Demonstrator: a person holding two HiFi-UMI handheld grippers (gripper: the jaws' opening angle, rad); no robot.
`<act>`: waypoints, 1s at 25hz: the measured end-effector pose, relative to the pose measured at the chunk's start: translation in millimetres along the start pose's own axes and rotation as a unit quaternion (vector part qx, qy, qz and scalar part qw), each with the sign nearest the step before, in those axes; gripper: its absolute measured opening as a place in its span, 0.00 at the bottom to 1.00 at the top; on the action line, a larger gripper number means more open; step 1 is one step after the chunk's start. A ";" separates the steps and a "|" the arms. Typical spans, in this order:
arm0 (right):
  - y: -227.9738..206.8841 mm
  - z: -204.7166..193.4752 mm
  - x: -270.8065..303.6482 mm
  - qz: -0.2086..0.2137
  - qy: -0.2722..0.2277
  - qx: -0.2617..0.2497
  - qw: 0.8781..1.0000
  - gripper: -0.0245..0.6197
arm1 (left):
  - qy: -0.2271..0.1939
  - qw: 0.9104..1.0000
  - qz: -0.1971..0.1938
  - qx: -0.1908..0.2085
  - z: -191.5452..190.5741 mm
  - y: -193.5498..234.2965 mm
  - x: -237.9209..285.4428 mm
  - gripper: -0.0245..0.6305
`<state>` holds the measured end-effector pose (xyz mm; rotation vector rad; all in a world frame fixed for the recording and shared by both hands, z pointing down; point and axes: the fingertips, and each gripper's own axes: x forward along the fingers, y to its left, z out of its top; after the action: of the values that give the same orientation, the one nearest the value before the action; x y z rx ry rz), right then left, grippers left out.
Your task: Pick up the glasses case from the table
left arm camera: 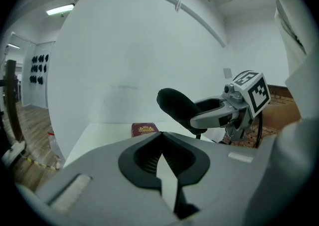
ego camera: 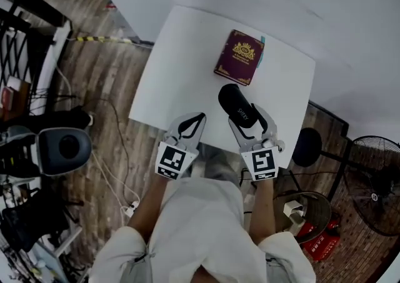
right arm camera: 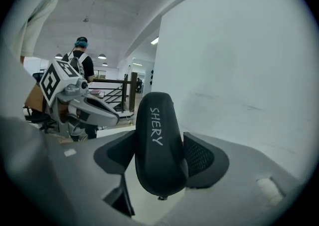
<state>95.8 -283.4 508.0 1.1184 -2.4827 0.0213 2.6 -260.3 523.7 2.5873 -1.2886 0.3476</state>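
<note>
Head view: the right tongs (ego camera: 249,119) are clamped on a black, rounded, hard-shell glasses case (ego camera: 234,102), which sticks out ahead of them over the near part of the white desk (ego camera: 181,63). The left tongs (ego camera: 195,119) sit beside them at the desk's near edge, tips together and holding nothing. A maroon book with a gold crest (ego camera: 239,57) lies further back on the desk, apart from the case.

Left gripper view: the left tongs (left arm camera: 160,137) are closed, their black pads meeting at the tip. The glasses case (left arm camera: 175,106) hangs in the right tongs (left arm camera: 209,113), clear above the desk (left arm camera: 104,132), with the book (left arm camera: 145,129) flat below it.

Right gripper view: the glasses case (right arm camera: 159,145), lettered SHERY, stands between the pads of the right tongs (right arm camera: 159,152), which press on both of its sides. The left tongs (right arm camera: 99,113) show at the left, and a person (right arm camera: 82,60) stands far behind them.
</note>
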 end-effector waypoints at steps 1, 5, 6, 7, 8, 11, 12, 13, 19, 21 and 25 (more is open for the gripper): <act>0.3 5.0 -6.3 -0.008 -0.009 0.004 1.000 0.50 | -0.007 1.000 -0.005 0.004 5.9 -3.0 -1.8 0.07; 2.7 23.3 -31.1 -0.035 -0.048 0.021 0.998 0.50 | -0.032 0.999 -0.027 0.021 27.9 -15.6 -11.0 0.07; 4.1 27.0 -37.9 -0.042 -0.058 0.025 0.997 0.50 | -0.038 0.998 -0.031 0.026 32.7 -19.0 -14.7 0.07; 5.8 29.5 -44.9 -0.050 -0.066 0.031 0.996 0.50 | -0.043 0.998 -0.035 0.030 37.1 -22.5 -18.8 0.07; 7.8 31.6 -52.0 -0.057 -0.073 0.038 0.995 0.50 | -0.048 0.997 -0.040 0.033 40.9 -26.1 -23.2 0.07; 14.1 34.2 -72.0 -0.080 -0.085 0.044 0.992 0.49 | -0.061 0.996 -0.050 0.042 49.4 -37.7 -36.1 0.07; 16.0 32.6 -76.9 -0.086 -0.083 0.045 0.992 0.49 | -0.065 0.995 -0.054 0.044 51.2 -40.9 -39.3 0.07; 17.9 31.8 -80.5 -0.091 -0.083 0.046 0.991 0.49 | -0.068 0.995 -0.057 0.045 52.8 -43.6 -41.7 0.07; 29.1 34.7 -92.1 -0.110 -0.092 0.055 0.988 0.49 | -0.085 0.991 -0.081 0.059 63.3 -53.2 -52.2 0.07; 31.2 34.4 -94.0 -0.114 -0.092 0.058 0.988 0.49 | -0.092 0.990 -0.088 0.063 67.4 -55.2 -53.4 0.07; 35.4 38.9 -97.4 -0.119 -0.097 0.054 0.987 0.49 | -0.085 0.990 -0.090 0.062 64.2 -55.2 -56.9 0.07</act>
<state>113.7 -196.9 441.3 1.5224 -2.5223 -0.0228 20.6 -205.0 439.9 2.8655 -1.1017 0.1830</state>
